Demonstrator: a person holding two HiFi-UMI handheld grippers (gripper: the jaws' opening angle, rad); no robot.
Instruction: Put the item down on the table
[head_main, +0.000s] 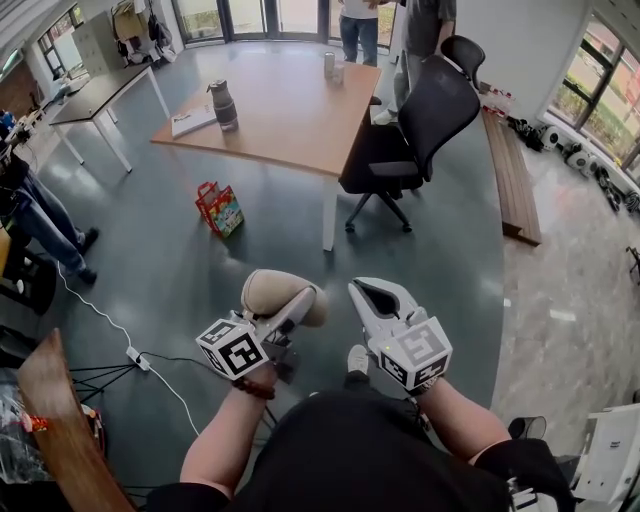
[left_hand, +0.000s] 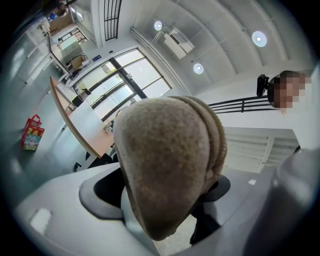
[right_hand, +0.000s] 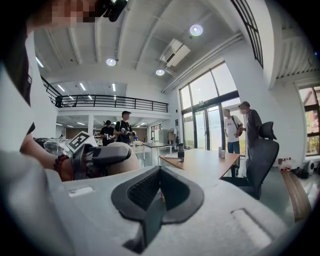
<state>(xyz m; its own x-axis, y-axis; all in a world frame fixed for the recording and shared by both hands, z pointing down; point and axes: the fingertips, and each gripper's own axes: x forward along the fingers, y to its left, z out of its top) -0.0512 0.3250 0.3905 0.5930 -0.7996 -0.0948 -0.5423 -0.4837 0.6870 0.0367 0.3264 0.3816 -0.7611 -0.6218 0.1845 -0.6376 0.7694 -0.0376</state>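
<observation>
In the left gripper (head_main: 298, 306) sits a fuzzy tan item (head_main: 268, 289).

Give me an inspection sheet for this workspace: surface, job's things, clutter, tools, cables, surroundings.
Surface: wooden table, mostly bare, ahead across the floor.
Job's things: tan padded item, held up off the floor, not yet on the table.
Clutter: bottle, booklet and cups on the table; colourful bag on the floor.
Tools: left tool shut on the item; right tool shut, empty.
Cables: white cable with power strip on the floor, left.
Surroundings: black office chair beside the table; people standing beyond it.
</observation>
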